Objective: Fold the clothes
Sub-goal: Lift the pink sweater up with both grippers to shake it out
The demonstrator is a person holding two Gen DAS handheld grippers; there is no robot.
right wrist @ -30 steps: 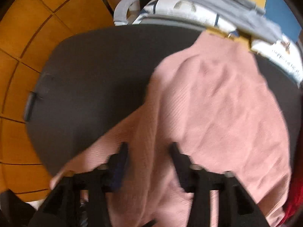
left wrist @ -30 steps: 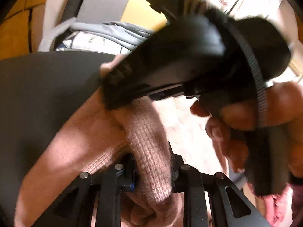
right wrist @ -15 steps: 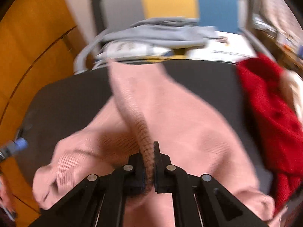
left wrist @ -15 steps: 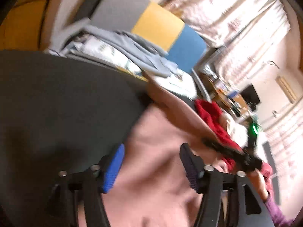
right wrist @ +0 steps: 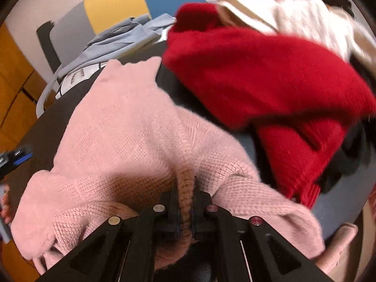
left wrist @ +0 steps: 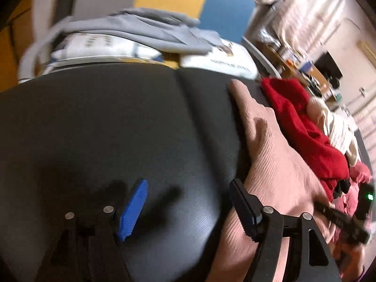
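left gripper [left wrist: 185, 208]: jaws opening, nothing between them; 1 s ago clamped on pink knit, now over bare tabletop [left wrist: 105, 129]
right gripper [right wrist: 185, 191]: was open, now pinching a fold of pink sweater [right wrist: 122, 127]
pink sweater: spread mid-tabletop, beside red sweater [right wrist: 270, 75] toward far right edge

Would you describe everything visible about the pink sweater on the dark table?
The pink sweater is a soft, chunky knit with a waffle-like texture and ribbed edges. It lies crumpled, not yet neatly folded, on the dark table, its far edge beside the red knit garment. The right gripper is shut on a raised fold near its near edge. The left gripper is opening over bare table, nothing between its fingers; its right finger overlaps the sweater's edge.
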